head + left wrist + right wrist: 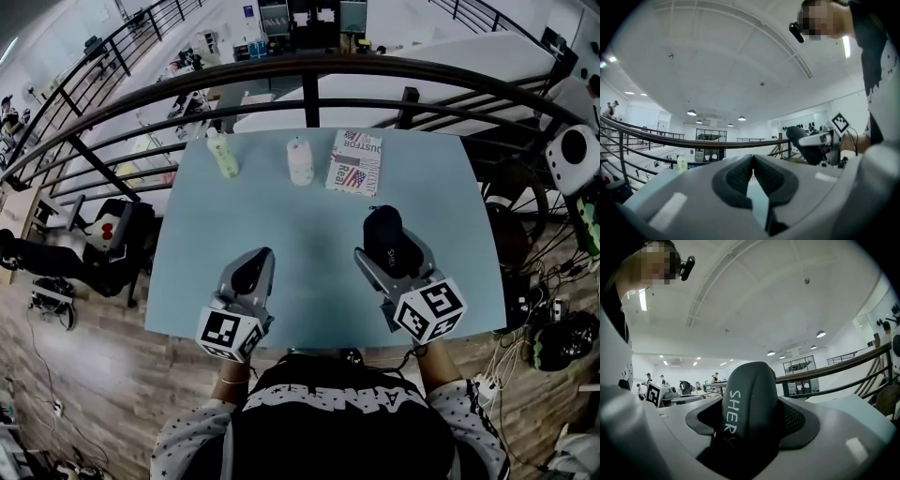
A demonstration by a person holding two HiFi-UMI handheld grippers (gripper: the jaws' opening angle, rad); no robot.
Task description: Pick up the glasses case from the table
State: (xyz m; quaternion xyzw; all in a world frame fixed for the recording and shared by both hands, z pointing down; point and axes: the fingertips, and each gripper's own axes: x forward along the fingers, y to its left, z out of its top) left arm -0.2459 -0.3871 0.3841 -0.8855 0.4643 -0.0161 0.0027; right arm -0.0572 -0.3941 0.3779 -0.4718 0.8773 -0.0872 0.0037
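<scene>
A black glasses case with white lettering is held in my right gripper, lifted above the pale blue table. In the right gripper view the case fills the space between the jaws, which are shut on it and tilted upward. My left gripper hovers at the table's near left, jaws shut with nothing between them. In the left gripper view its dark pads meet at the tips, and the case shows at the right in the other gripper.
At the table's far side stand a pale green bottle, a white-pink bottle and a printed booklet. A dark curved railing runs behind the table. Cables and gear lie on the wooden floor at right.
</scene>
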